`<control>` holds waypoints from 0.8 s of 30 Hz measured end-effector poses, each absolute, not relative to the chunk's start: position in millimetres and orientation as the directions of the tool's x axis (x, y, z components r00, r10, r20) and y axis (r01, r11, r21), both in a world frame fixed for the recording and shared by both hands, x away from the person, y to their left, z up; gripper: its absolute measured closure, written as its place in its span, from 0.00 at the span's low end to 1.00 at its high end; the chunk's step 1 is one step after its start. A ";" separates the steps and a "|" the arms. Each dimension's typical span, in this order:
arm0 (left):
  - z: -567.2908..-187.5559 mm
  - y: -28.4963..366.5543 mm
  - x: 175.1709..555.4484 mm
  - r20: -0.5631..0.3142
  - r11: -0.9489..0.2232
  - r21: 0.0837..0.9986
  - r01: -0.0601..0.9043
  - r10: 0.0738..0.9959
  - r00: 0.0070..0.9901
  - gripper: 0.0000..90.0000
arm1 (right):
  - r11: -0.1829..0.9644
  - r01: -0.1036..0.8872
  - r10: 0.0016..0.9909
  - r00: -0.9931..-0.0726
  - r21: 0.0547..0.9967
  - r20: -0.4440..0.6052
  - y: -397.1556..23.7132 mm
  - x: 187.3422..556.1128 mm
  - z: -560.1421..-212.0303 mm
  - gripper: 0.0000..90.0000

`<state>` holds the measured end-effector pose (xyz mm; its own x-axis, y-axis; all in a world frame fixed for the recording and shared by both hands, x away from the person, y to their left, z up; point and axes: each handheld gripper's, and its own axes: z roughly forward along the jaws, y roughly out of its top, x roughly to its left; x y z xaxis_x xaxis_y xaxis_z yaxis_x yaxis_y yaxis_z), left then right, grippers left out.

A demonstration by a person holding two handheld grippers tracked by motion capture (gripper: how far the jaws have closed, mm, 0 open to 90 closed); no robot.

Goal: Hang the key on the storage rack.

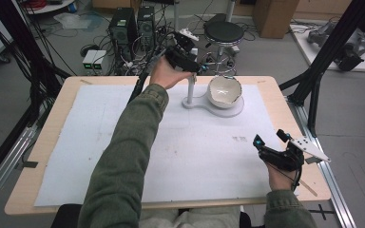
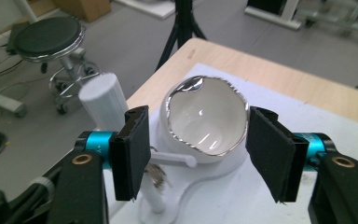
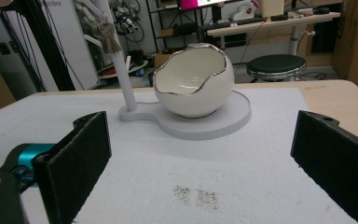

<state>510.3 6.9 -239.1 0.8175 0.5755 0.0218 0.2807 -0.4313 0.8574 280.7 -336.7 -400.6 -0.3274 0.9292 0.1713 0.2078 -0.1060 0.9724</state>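
While the person's right hand (image 1: 279,178) is resting at the near right corner of the table (image 1: 47,137), it is holding the right gripper (image 1: 271,137) with its jaws spread wide and nothing between them. In the right gripper view those two black pads are standing far apart over the white mat (image 1: 100,156), and a small grey smudge (image 3: 196,196) is lying on the mat just ahead of them. The left sleeve (image 1: 123,161), olive green, is stretching from the near edge across the mat toward the far side. At its end the left hand (image 1: 164,73) is gripping the left gripper (image 1: 200,68), which is hovering above the white post (image 1: 190,88) at the far middle of the table. Its jaws are also standing wide and holding nothing; in the left gripper view one pad is sitting in front of the post and the other to the right of the bowl (image 2: 207,119).

That bowl is shaped like a cracked eggshell: glossy white, round, with a jagged silver-edged rim, and it is tilting its opening slightly. It is sitting on a round white base (image 1: 235,108), far on the table and right of centre, and the base is joining the foot of the post beside it. A bunch of keys (image 3: 106,33) is hanging from a peg on the post. Beyond the table a black stool (image 1: 224,32) is standing on the grey floor among cables.
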 end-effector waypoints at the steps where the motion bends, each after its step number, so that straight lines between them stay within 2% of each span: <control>1: -242.1 8.7 507.4 0.030 -0.426 0.864 0.270 0.578 0.816 0.43 | -0.102 0.207 0.930 -0.327 0.973 0.168 -336.6 280.7 -400.6 0.04; 3: -247.7 13.0 503.2 0.027 -0.416 0.870 0.265 0.577 0.817 0.42 | -0.105 0.206 0.929 -0.328 0.973 0.170 -336.0 280.7 -400.5 0.04; 5: -255.0 19.4 499.9 0.019 -0.406 0.874 0.266 0.576 0.817 0.37 | -0.106 0.208 0.929 -0.328 0.972 0.172 -335.6 280.9 -400.4 0.04; 6: -260.6 24.9 497.5 0.003 -0.393 0.876 0.279 0.584 0.812 0.31 | -0.102 0.208 0.930 -0.328 0.973 0.168 -335.0 281.9 -400.7 0.04; 8: -262.9 27.9 496.0 0.006 -0.398 0.871 0.288 0.595 0.804 0.28 | -0.102 0.209 0.929 -0.329 0.973 0.168 -334.5 282.3 -400.8 0.04; 9: -264.3 29.4 495.1 0.002 -0.399 0.868 0.295 0.598 0.801 0.25 | -0.105 0.213 0.928 -0.329 0.971 0.173 -333.5 282.3 -400.6 0.04; 10: -265.8 31.0 493.8 0.005 -0.406 0.862 0.302 0.604 0.797 0.15 | -0.101 0.211 0.929 -0.331 0.972 0.168 -333.0 283.0 -400.7 0.04; 12: -268.1 34.0 490.5 0.032 -0.420 0.858 0.297 0.620 0.784 0.12 | -0.102 0.216 0.929 -0.329 0.971 0.171 -332.5 282.9 -400.6 0.04; 14: -268.8 39.2 487.9 0.040 -0.413 0.860 0.299 0.640 0.768 0.02 | -0.099 0.212 0.928 -0.332 0.972 0.168 -332.0 283.6 -400.8 0.04; 24: -265.9 64.8 470.1 0.010 -0.359 0.890 0.282 0.633 0.774 0.02 | -0.094 0.214 0.931 -0.326 0.972 0.162 -332.1 284.6 -400.9 0.04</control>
<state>470.1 64.8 -265.9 0.7743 0.6328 0.0099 0.2823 -0.3593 0.8895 284.6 -332.1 -400.9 -0.3262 0.9313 0.1621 0.2135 -0.0944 0.9724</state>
